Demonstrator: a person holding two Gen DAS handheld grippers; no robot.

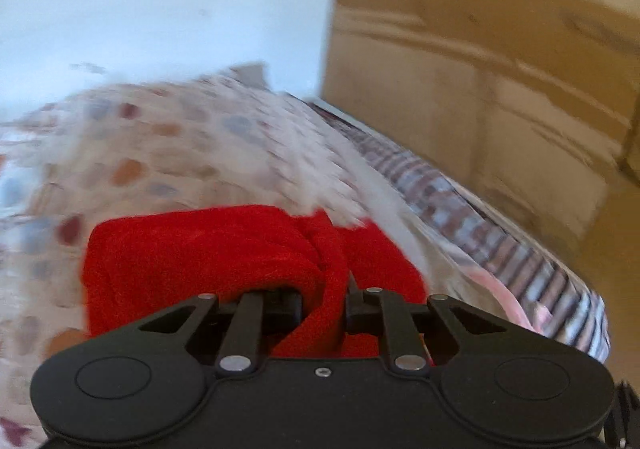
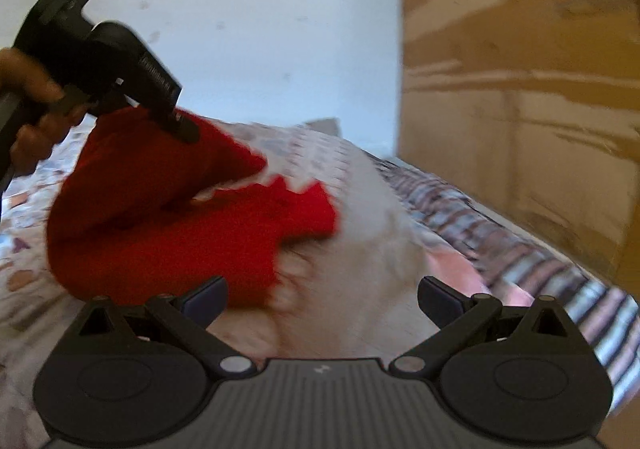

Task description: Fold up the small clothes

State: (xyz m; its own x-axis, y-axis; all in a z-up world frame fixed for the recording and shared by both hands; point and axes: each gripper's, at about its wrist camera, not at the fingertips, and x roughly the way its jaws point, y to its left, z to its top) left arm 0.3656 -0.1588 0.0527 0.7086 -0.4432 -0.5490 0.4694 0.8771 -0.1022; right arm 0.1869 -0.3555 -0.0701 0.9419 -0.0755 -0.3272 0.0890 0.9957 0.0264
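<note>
While the left tool [image 1: 323, 301] was clamped narrowly on a bunched fold of the small red fleece garment [image 2: 168, 217], its jaws pinched a twisted ridge of cloth rather than a flat edge. The garment lay partly on the white bedspread printed with coloured spots [image 1: 132, 153] and was partly raised, one end hanging from the left tool above the bed. The right tool [image 2: 322, 299] stood wide, with nothing between its fingers [image 2: 208, 295], low over the bedspread beside the garment's jagged lower edge.

Probable faults from this state:

- Slippage. The grip held a thick roll of fleece; the fabric could have pulled free under its own weight.
- Uneven fold. Only one point was held, so the free end could have dragged, twisted or landed crooked.
- Snagging. The open right tool, close to the bedspread, could have caught the bed cover instead of the garment.
- Overshoot. The striped bed edge [image 2: 520, 249] and the brown cardboard box [image 2: 520, 89] stood near; a wide sweep could have carried cloth off the bed.
</note>
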